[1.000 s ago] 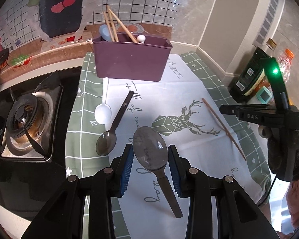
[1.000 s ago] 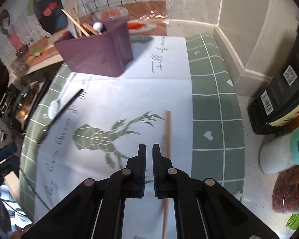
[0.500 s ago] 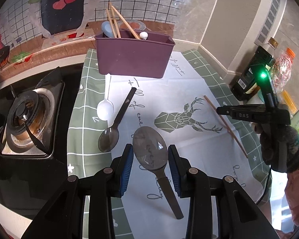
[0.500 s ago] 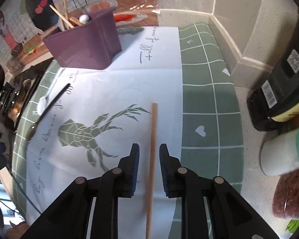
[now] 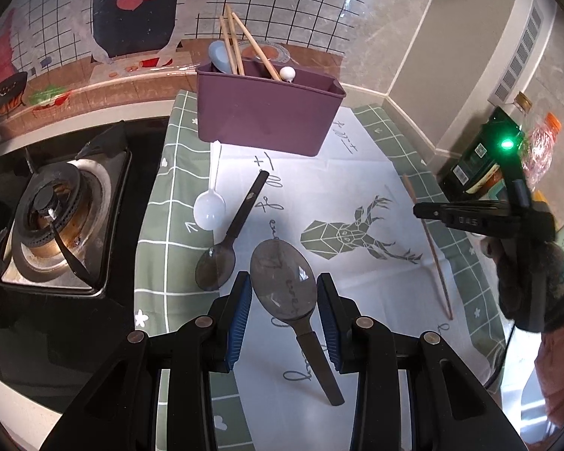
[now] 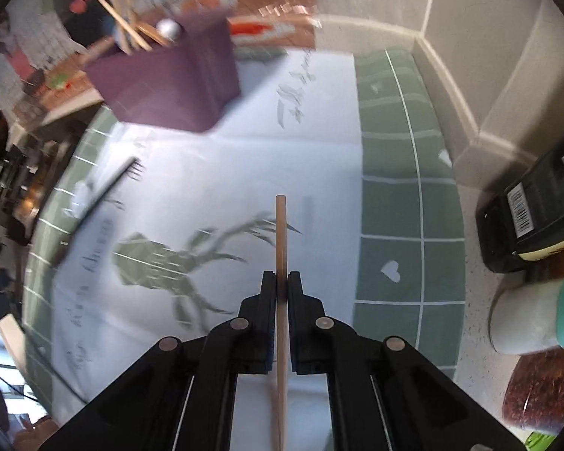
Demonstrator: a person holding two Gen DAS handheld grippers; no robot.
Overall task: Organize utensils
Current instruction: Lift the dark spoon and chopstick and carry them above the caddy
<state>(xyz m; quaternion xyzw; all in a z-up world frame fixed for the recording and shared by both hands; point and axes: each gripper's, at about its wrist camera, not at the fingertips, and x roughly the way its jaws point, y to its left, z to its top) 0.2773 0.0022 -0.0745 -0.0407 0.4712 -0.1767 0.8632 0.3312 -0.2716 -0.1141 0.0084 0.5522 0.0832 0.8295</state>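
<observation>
Left gripper (image 5: pixel 284 295): a large dark spoon (image 5: pixel 285 285) was held by its bowl between blue pads.
Right gripper (image 6: pixel 281 285): jaws were clamped on a wooden chopstick (image 6: pixel 281 233), apparently lifted off the mat (image 6: pixel 391 150).
Purple bin (image 5: pixel 263 112): chopsticks and spoons were stood inside, at the mat's far edge.
Nearby: a white spoon (image 5: pixel 209 206) and a dark spoon (image 5: pixel 222 251) were left on the mat, beside a gas burner (image 5: pixel 52 218).

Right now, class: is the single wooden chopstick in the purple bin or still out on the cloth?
Out. The chopstick lies over the cloth, clamped by the right gripper, apart from the purple bin.
</observation>
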